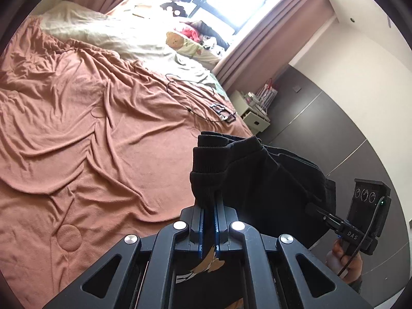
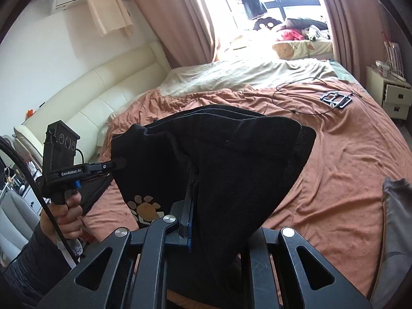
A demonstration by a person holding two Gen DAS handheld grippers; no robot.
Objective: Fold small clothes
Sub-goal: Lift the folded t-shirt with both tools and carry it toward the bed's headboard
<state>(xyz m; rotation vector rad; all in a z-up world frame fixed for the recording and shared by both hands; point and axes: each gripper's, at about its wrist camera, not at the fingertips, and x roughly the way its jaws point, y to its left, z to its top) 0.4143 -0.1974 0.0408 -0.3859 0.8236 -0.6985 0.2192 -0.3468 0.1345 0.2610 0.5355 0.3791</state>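
Note:
A small black garment (image 2: 231,159) with an orange and white paw print (image 2: 145,208) hangs stretched between both grippers above the rust-orange blanket (image 2: 347,159) on the bed. In the left wrist view, my left gripper (image 1: 210,203) is shut on a ribbed edge of the garment (image 1: 257,175). The right gripper (image 1: 312,208), held in a hand at the right, pinches its other side. In the right wrist view, my right gripper (image 2: 198,195) is shut on the cloth, which drapes over one finger. The left gripper (image 2: 119,163) clamps the far left edge.
A black cable (image 2: 296,90) and a black rectangular frame (image 2: 336,99) lie on the blanket's far right. A white nightstand (image 2: 394,97) stands beside the bed and a cream padded headboard (image 2: 103,95) is at the left. Grey cloth (image 2: 396,206) lies at the right edge.

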